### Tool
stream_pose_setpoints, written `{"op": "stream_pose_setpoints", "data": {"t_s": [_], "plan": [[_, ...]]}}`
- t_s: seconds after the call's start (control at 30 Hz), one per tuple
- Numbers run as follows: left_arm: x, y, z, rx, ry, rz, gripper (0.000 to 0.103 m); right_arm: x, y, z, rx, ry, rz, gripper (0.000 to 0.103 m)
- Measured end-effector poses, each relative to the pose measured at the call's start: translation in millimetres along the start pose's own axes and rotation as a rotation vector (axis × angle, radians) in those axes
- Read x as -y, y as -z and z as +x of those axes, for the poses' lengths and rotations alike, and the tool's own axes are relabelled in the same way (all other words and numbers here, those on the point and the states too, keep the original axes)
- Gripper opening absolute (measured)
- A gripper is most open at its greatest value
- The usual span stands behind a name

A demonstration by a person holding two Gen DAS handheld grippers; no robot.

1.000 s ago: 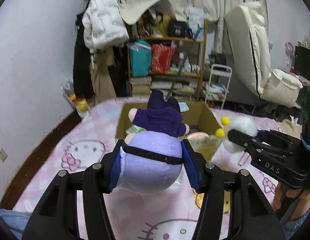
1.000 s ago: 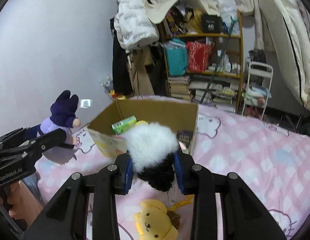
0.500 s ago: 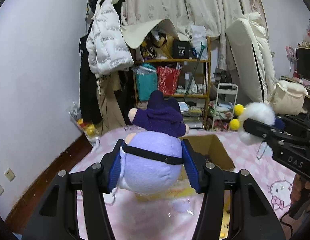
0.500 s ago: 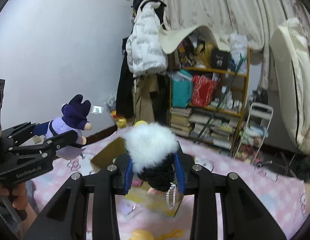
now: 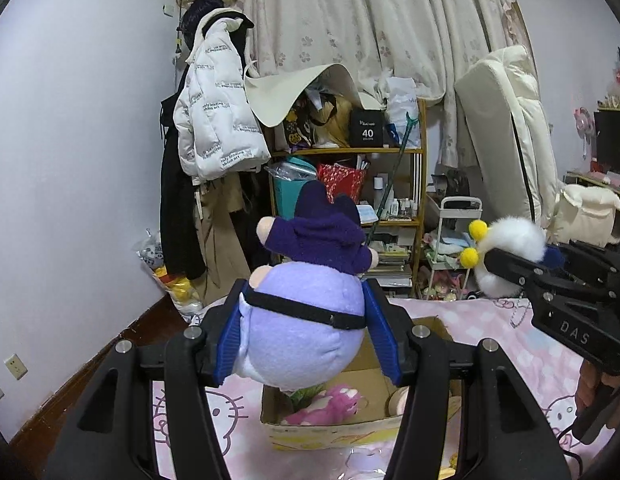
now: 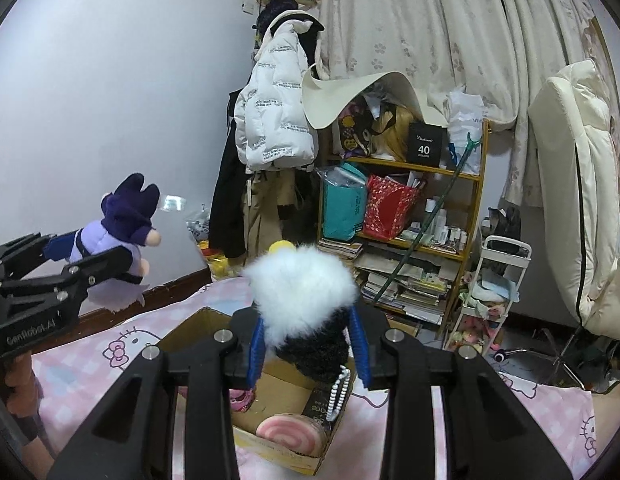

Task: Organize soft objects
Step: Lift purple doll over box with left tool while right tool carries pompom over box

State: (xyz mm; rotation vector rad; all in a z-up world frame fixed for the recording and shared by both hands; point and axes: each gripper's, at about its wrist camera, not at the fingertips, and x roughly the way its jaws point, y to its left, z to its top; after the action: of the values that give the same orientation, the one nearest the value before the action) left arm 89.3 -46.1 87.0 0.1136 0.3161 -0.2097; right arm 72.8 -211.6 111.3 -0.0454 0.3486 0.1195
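My left gripper (image 5: 303,334) is shut on a purple plush doll (image 5: 305,320) with a dark purple hood, held in the air above an open cardboard box (image 5: 330,430). My right gripper (image 6: 307,340) is shut on a fluffy white and black plush (image 6: 305,300) with yellow pompoms and a bead chain, also held above the box (image 6: 277,452). In the left wrist view the white plush (image 5: 510,248) is to the right, in the right gripper (image 5: 522,266). In the right wrist view the purple doll (image 6: 121,236) is to the left, in the left gripper (image 6: 73,254). The box holds a pink plush (image 5: 326,406) and a pink swirl cushion (image 6: 289,436).
The box stands on a bed with a pink Hello Kitty sheet (image 5: 221,416). Behind it are a cluttered wooden shelf (image 5: 390,208), a hanging white puffer jacket (image 5: 213,136), a small white cart (image 6: 494,292) and an upright cream mattress (image 6: 582,200).
Both grippers have risen with their plush toys and come in over the box. The box has dropped low in both views and its inside now shows.
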Motion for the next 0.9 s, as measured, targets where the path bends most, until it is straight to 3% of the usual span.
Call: {"op": "stream_pose_setpoints", "data": {"t_s": [0.9], "plan": [[-7.1, 62.4, 77.1, -0.203, 0.012, -0.010, 0.056, -1.1, 57.6, 66.0, -0.136, 0.007, 0.000, 0.037]]}}
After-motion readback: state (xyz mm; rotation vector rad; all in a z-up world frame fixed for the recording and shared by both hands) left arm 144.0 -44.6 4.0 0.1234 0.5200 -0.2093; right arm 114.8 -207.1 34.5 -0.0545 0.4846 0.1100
